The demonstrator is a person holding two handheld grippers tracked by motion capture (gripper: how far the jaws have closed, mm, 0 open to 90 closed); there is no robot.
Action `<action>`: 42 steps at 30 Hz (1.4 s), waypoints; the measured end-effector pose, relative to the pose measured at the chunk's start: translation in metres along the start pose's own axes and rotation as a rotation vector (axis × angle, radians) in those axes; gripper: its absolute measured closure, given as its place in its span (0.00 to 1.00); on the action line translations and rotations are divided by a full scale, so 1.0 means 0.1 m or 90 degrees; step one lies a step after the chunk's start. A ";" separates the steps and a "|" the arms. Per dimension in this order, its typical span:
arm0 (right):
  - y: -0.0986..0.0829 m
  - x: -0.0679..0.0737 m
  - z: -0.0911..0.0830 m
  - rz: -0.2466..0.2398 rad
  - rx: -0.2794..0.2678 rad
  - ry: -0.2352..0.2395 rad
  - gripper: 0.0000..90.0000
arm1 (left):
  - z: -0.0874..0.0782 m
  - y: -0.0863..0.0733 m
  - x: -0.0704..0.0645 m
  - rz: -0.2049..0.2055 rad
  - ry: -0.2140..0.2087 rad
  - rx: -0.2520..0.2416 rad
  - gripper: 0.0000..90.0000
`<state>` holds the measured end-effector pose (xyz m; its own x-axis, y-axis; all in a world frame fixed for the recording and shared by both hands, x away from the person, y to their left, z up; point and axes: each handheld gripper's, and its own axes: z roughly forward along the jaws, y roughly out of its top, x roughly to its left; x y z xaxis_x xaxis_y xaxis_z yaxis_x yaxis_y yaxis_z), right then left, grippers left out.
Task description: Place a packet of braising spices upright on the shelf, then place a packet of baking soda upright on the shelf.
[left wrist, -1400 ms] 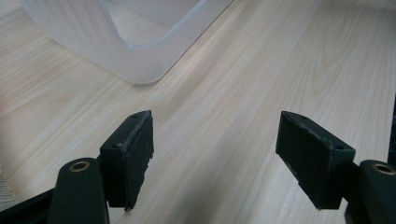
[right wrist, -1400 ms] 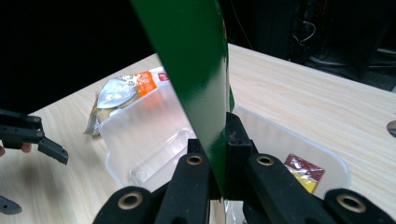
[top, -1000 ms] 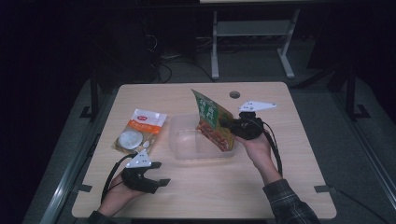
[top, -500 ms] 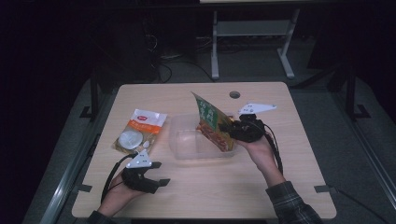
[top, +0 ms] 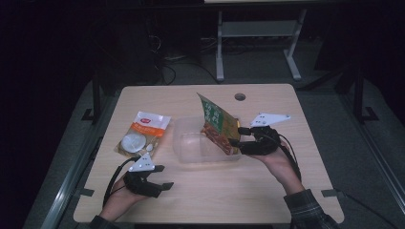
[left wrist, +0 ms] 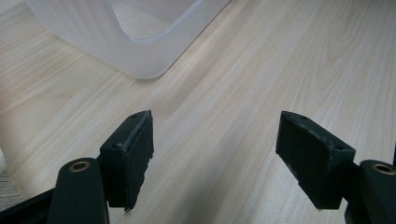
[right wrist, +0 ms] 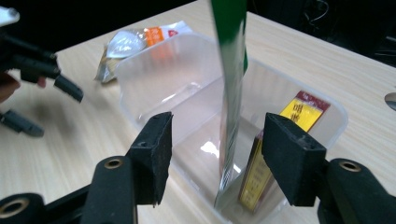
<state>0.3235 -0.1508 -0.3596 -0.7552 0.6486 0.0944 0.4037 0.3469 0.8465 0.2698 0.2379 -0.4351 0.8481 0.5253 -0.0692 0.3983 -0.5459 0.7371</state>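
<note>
- Clear plastic tub point(top: 200, 150) sits mid-bench point(top: 267, 191); taken as landmark.
- Green snack packet point(top: 217, 128) stands on edge inside the tub's right end, tilted, a yellow-labelled packet point(right wrist: 261, 177) beside it.
- Right tool point(top: 235, 136) at the tub's right rim, jaws spread either side of the green packet, not touching it.
- Left tool point(top: 165, 177) near the tub's front-left corner, jaws spread, holding nothing.
- Orange-and-white pouch point(top: 143, 133) lies left of the tub.

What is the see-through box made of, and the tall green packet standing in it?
The box looks like frosted, see-through plastic: the orange packet behind shows faintly through its wall. The green packet seems to be thin, glossy plastic film, probably foil-lined, since its edge looks shiny and silvery.
</note>
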 end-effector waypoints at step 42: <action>-0.96 0.36 0.00 -0.040 0.142 0.060 0.34 | -0.21 0.11 0.43 -0.073 0.122 0.014 0.33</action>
<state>0.2576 -0.1609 -0.4379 -0.8231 0.5585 0.1027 0.4508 0.5327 0.7163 0.3033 0.2682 -0.4159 0.7156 0.6982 -0.0207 0.4974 -0.4885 0.7169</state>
